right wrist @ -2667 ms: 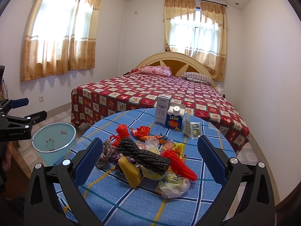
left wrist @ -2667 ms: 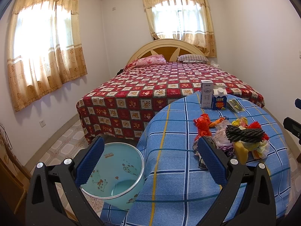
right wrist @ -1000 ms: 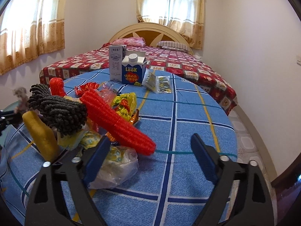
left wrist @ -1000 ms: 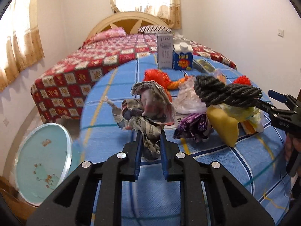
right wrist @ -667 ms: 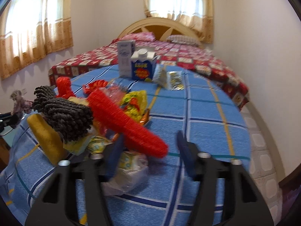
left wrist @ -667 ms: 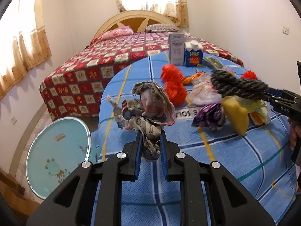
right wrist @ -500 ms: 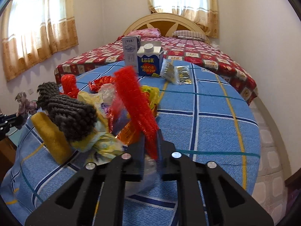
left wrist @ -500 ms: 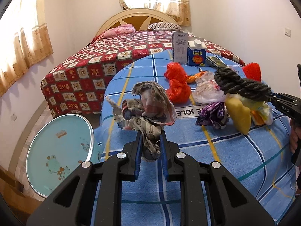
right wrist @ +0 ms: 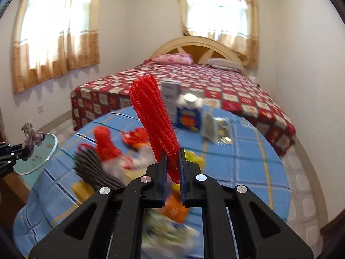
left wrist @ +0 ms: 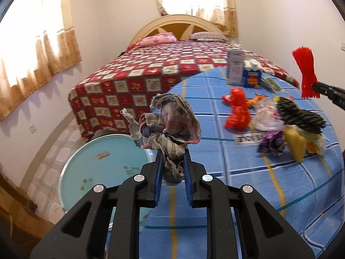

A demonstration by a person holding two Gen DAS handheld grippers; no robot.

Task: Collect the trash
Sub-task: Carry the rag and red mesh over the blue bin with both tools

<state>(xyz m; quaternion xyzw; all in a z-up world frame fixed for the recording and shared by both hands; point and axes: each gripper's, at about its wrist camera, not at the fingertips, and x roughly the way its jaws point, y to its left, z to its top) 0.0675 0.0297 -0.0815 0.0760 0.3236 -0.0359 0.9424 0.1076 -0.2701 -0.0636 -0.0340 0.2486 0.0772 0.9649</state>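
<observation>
Now carrying rag [left wrist: 170,127] in left gripper [left wrist: 171,172] toward bin [left wrist: 103,164]. Clamping red mesh [right wrist: 155,120] in right gripper [right wrist: 173,172] (jaws nearly closed). Leaving most of pile [left wrist: 289,125] uncollected.

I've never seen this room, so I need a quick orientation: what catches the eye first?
A stiff red mesh strip stands upright, clamped in the right gripper above the blue checked table. The left gripper pinches a crumpled rag near the pale blue bin on the floor, left of the table. A heap of trash lies on the table.
</observation>
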